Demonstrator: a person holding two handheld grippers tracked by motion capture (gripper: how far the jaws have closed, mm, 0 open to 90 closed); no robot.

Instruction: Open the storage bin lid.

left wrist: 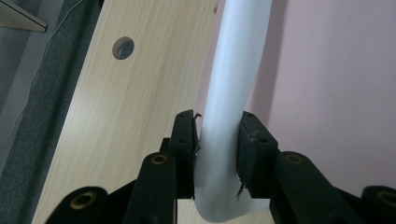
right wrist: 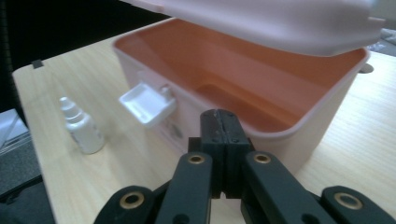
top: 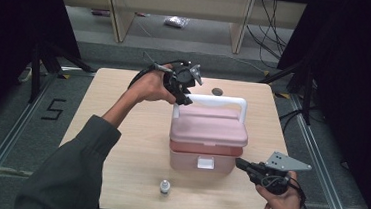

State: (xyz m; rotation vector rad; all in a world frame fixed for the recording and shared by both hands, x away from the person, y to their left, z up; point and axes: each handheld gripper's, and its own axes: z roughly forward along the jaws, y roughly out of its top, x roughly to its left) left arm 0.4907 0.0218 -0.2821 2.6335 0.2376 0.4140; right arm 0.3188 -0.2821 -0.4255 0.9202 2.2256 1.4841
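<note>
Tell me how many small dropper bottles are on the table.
1. The dropper bottle stands upright on the table's near edge, in front of the pink box. The box interior is partly hidden.

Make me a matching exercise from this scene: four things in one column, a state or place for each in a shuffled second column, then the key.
1. left gripper
2. right gripper
3. pink lid
4. small white bottle

A. raised a little above the box rim
B. stands on the table in front of the box
C. clamped on the white handle
D. shut on nothing

Pairs: 1-C, 2-D, 3-A, 4-B
</note>
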